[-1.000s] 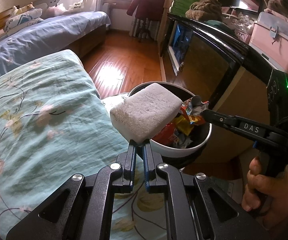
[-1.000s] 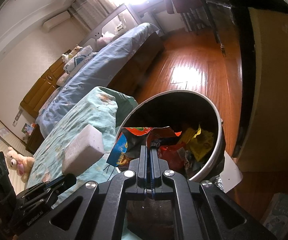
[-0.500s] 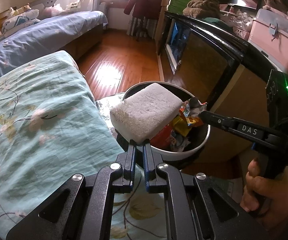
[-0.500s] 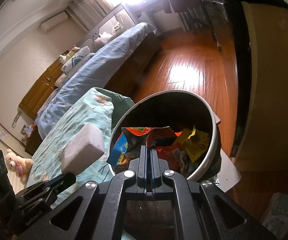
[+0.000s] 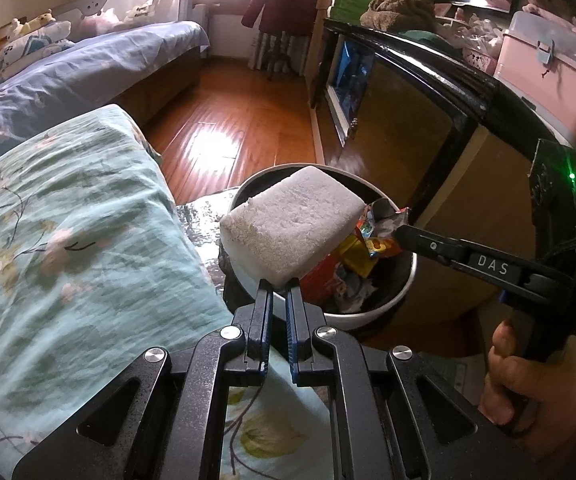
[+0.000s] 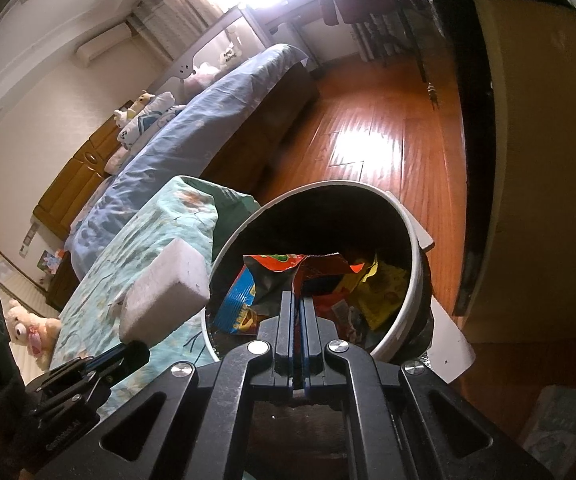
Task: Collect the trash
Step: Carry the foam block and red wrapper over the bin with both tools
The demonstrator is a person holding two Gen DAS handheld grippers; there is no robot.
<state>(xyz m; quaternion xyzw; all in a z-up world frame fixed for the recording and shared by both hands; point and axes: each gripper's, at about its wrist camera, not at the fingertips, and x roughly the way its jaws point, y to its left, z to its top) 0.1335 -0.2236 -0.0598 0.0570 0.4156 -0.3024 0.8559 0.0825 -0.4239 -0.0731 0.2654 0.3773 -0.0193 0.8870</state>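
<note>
Nothing much has moved. Left view: the left tool [image 5: 277, 286] is clamped on a white block [image 5: 292, 226] over the bin [image 5: 372, 312]. Right view: the right tool [image 6: 298, 300] is clamped on a wrapper [image 6: 288, 268] in the bin [image 6: 416, 280], beside the bed [image 6: 139, 248].

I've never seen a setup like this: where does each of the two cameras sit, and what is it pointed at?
Left wrist: sits on the left gripper, looking down its fingers at the foam block it pinches over the bin; the right gripper and a hand show.
Right wrist: sits on the right gripper, looking into the bin at a wrapper it grips; the left gripper shows.
Both share the bin, block, bed and floor.
</note>
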